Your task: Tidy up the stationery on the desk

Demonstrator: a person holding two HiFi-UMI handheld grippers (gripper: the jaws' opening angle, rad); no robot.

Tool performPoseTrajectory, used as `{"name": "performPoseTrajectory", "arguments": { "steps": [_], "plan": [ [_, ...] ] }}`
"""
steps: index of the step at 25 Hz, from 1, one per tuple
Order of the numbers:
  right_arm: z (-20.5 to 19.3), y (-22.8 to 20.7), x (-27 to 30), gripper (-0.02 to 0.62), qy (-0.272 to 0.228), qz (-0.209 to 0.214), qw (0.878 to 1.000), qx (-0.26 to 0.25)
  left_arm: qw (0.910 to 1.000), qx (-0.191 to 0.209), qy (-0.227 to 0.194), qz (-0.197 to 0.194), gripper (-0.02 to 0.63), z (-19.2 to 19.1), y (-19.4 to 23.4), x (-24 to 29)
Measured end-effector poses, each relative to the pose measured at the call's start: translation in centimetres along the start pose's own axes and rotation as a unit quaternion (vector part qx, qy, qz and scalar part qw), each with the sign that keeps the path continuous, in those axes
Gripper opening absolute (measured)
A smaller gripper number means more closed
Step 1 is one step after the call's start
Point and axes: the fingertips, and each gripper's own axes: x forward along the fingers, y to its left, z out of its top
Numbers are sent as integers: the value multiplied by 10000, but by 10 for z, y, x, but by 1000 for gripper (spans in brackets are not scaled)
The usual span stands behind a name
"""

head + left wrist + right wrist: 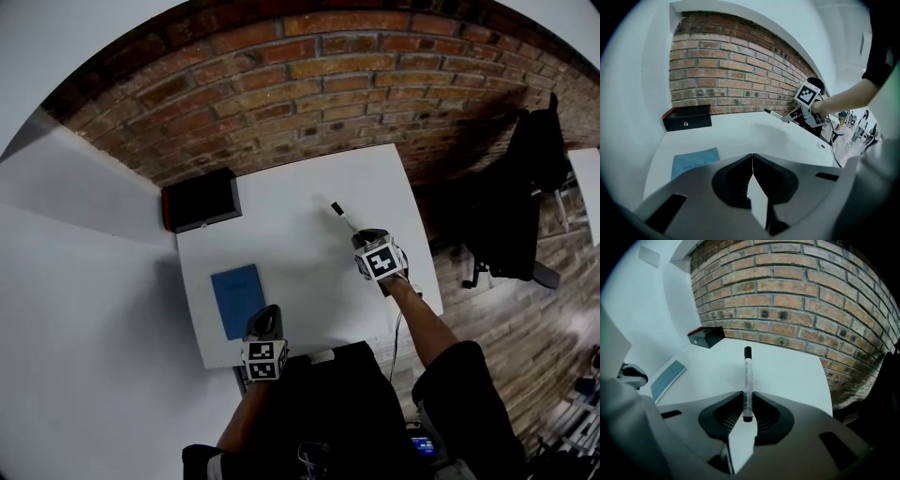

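My right gripper (747, 394) is shut on a white marker with a black cap (747, 376), which sticks out forward above the white desk (787, 376). In the head view that marker (342, 216) points away from the right gripper (368, 239) over the desk's right half. A blue notebook (238, 298) lies flat on the desk's left part. My left gripper (267, 323) hovers at the near edge just right of the notebook (693, 161); its jaws are shut with nothing between them. A black box (200, 199) with a red edge stands at the far left corner.
A brick wall (309, 84) rises behind the desk. A black office chair (525, 197) stands to the right on the wooden floor. A cable (396, 342) hangs off the desk's near right edge. The black box (687, 117) sits against the white side wall.
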Motion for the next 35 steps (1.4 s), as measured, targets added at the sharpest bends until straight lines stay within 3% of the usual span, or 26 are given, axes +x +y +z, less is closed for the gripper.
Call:
{"name": "performPoseTrajectory", "arguments": {
  "steps": [17,23,35],
  "plan": [
    [-33,104,-25,80,-83,-475,9933,1051,9994,91,-250,-227,15,-40,63,-66],
    [-45,144,-28,80,-148,-458,9880,1467,9991,115,-294,-271,15,-59,76,-85],
    [-59,220,-12,80,-22,-200,9837,1785,9991,-48,-411,-68,15,-87,99,-120]
  ]
}}
